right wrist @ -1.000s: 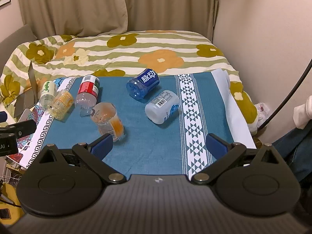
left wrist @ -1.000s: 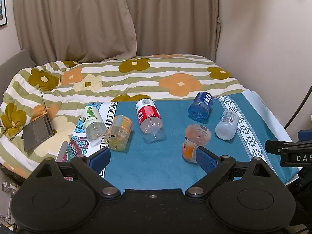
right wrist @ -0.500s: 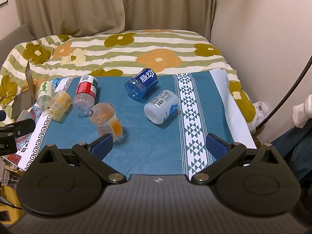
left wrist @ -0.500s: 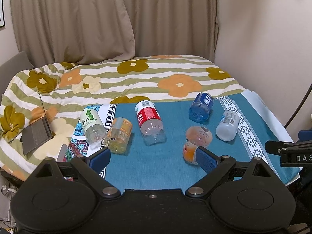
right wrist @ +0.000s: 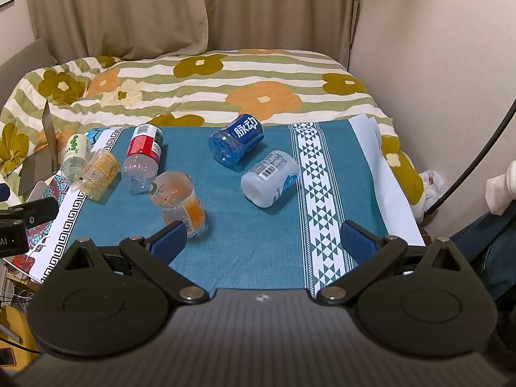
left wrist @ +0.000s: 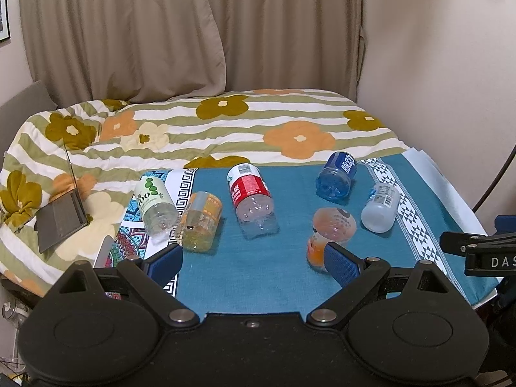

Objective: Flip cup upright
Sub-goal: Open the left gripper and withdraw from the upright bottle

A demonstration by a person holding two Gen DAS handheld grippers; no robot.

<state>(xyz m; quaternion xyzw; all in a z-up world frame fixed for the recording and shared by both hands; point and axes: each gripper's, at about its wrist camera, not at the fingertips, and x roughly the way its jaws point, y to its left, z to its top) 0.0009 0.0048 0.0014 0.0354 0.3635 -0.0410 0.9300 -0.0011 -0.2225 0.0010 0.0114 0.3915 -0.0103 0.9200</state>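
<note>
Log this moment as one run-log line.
stage: approach | left claw: open, empty | right claw: open, empty | six cups on their sides on blue cloth | nearest: orange cup, untouched

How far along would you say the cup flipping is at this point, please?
Nothing looks done yet: all six cut-bottle cups lie on their sides on the teal cloth, including the orange cup and blue cup. Nothing is in hand; the left gripper and right gripper both show jaws open and empty. Every flip remains.
</note>
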